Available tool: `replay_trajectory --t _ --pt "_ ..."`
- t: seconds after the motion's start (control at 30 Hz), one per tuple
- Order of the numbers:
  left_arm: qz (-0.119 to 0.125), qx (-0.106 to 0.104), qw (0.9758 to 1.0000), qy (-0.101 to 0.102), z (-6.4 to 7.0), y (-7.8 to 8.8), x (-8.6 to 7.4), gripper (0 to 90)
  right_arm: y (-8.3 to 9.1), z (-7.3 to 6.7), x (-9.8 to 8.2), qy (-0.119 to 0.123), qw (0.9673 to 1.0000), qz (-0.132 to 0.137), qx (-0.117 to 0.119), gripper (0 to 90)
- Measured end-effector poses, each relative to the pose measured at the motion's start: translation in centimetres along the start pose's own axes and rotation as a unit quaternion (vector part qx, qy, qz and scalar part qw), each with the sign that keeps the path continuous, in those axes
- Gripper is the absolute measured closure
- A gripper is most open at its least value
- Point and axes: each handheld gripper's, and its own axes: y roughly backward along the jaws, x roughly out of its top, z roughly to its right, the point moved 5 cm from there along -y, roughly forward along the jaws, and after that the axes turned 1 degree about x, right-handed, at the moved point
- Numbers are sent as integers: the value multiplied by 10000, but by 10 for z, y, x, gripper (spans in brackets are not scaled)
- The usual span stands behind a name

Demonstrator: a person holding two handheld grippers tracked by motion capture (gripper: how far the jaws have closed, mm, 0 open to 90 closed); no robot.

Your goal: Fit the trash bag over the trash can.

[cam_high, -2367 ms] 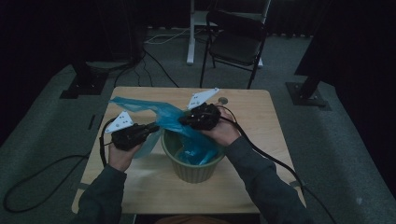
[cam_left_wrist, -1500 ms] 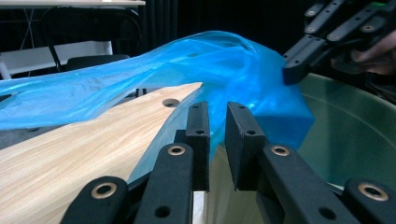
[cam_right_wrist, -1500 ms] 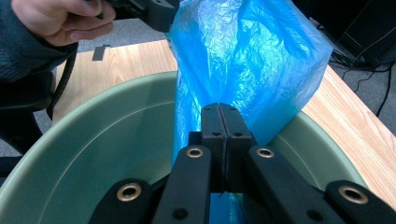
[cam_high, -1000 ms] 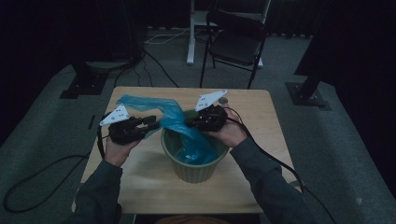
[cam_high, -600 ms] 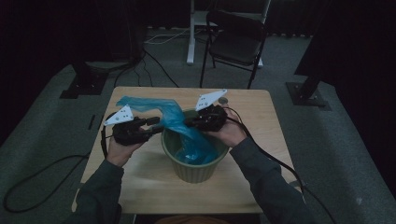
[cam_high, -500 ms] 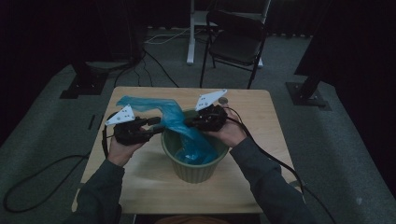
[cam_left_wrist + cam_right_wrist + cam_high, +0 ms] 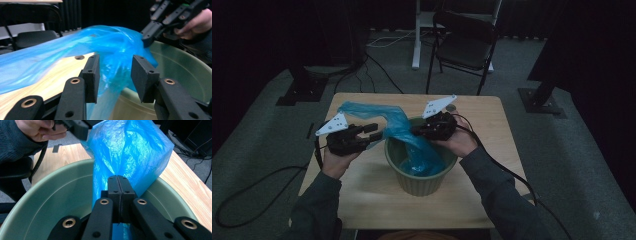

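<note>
Round sage-green plastic pot point(image 7: 419, 172) standing on the light wooden table point(image 7: 362, 190), near its middle. Thin, crinkled blue plastic bag point(image 7: 397, 127) hanging partly inside that pot, lower end pooled at the bottom, upper part drawn up over the rim on the far-left side and trailing away across the tabletop to the left of the pot.

Right gripper point(image 7: 417, 132) poised over the pot's far rim, black jaws pressed flat together and clamped on a fold of the bag; in the right gripper view point(image 7: 117, 185), blue film rising straight from the closed pads above the pot's green inner wall point(image 7: 62, 195).

Left gripper point(image 7: 373, 133) held just left of the pot, level with its rim, jaws parted, having just been closing a little. In the left gripper view point(image 7: 115, 75), bag stretched through the gap between the two pads, no pad pressing on it, so nothing grasped on this side. Pot's rim point(image 7: 180, 67) just beyond those pads, right gripper's jaws point(image 7: 150, 37) pinching the bag above it.

Black folding chair point(image 7: 467, 45) on the grey floor well behind the pot, past the table's far edge.
</note>
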Motion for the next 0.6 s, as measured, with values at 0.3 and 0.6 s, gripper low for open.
replay_trajectory --t 0.3,0.6 --pt "-275 99 9996 -66 -2 -10 -4 587 0 0 1 -11 10000 25 33 900" --pt "-256 -153 9993 -230 7 -16 -2 526 1 1 1 -17 10000 38 35 900"
